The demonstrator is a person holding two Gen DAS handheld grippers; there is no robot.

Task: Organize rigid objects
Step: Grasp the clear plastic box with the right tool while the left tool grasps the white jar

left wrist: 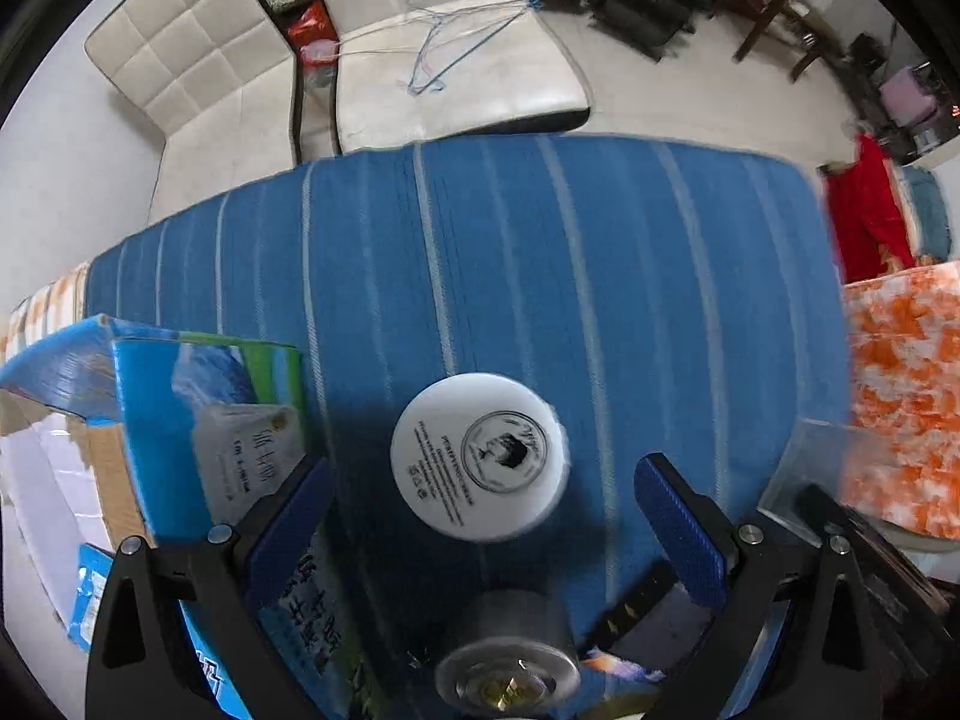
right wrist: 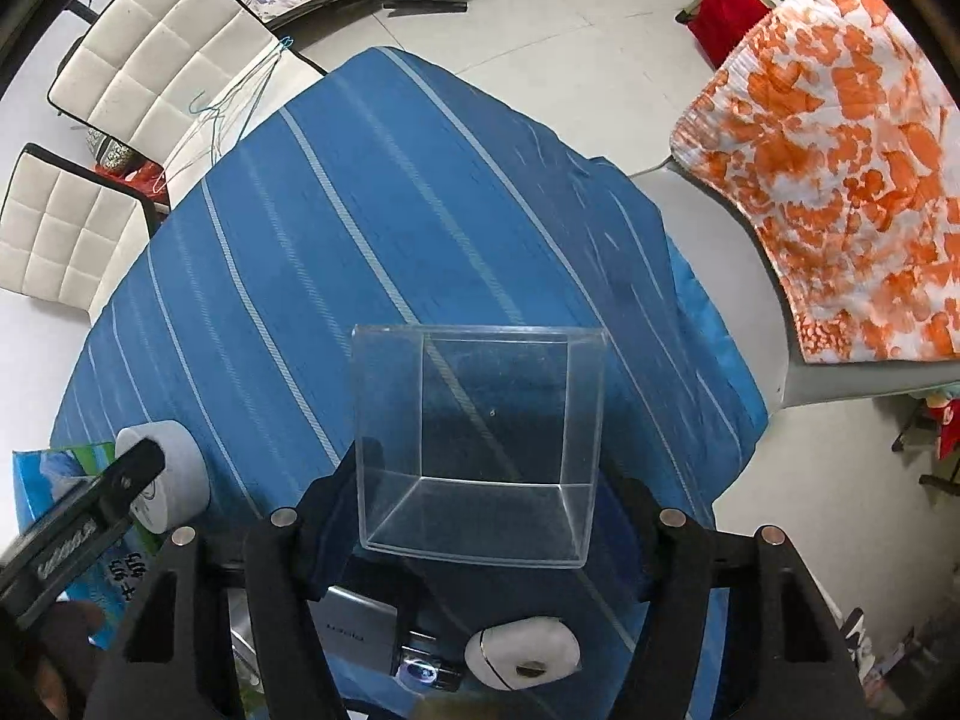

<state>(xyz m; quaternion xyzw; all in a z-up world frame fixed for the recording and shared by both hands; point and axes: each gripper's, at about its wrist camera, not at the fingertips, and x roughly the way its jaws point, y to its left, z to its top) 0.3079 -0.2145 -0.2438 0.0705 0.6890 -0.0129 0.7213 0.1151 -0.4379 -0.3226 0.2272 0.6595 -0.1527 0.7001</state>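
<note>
While the left gripper [left wrist: 483,495] hovers with jaws apart around the white jar [left wrist: 479,457] on the blue striped tabletop [left wrist: 600,270], the right gripper [right wrist: 477,507] looks clamped on the clear box [right wrist: 477,447]. Jar: rigid, smooth, probably light; grip its round sidewall. Box: thin, slippery plastic; squeeze gently.
</note>
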